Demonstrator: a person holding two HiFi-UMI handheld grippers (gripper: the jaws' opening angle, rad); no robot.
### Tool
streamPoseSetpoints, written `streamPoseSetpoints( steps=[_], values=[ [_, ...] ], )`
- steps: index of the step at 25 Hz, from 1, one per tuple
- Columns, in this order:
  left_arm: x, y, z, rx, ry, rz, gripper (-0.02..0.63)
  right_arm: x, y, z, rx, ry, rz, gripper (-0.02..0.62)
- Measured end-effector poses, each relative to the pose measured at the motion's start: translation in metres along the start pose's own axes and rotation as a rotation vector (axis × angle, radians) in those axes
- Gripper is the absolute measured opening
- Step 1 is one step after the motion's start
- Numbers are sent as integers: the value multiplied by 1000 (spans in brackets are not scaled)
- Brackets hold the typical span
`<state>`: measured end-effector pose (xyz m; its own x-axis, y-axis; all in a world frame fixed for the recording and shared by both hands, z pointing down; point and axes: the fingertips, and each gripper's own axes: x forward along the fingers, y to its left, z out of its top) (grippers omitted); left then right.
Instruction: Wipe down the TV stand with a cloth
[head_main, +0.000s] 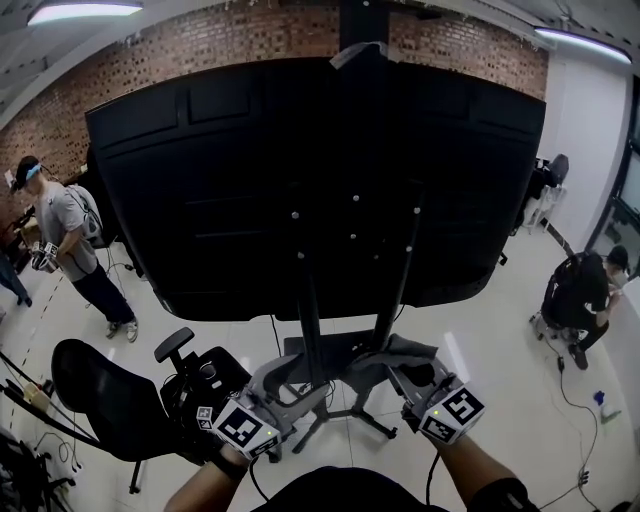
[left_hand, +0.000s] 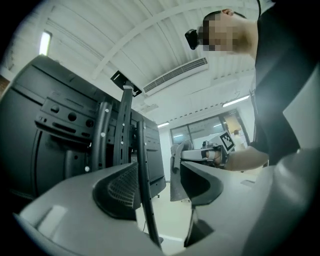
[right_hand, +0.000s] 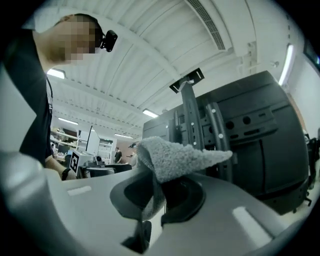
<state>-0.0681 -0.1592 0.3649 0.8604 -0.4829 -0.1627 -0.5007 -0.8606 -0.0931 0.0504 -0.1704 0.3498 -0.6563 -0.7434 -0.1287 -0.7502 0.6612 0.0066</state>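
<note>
Wiping step: right claw (right_hand: 157, 192), clamped on grey cloth (right_hand: 175, 157), should drag the cloth's flat face firmly along TV stand (head_main: 308, 310) uprights; left claw (left_hand: 160, 186), jaws apart, gripping nothing.

The cloth (right_hand: 175, 157) is grey, nappy terry pile (rough, matt). The TV back panel (head_main: 250, 180) is matt black plastic. The stand uprights (head_main: 306, 300) look like smooth black painted metal. The floor (head_main: 500, 340) is glossy.

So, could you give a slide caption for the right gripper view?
Right gripper shut on a grey cloth, facing the rear of the black TV and its stand.
</note>
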Motion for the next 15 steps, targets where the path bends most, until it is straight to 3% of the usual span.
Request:
streamPoseSetpoints(
  steps=[6, 15],
  values=[
    [40, 21, 86, 164, -78, -33, 287, 35, -26, 92, -270, -53, 61, 28],
    [89, 47, 218, 358, -172, -78, 287, 96, -49, 241, -595, -125, 69, 28]
  ],
)
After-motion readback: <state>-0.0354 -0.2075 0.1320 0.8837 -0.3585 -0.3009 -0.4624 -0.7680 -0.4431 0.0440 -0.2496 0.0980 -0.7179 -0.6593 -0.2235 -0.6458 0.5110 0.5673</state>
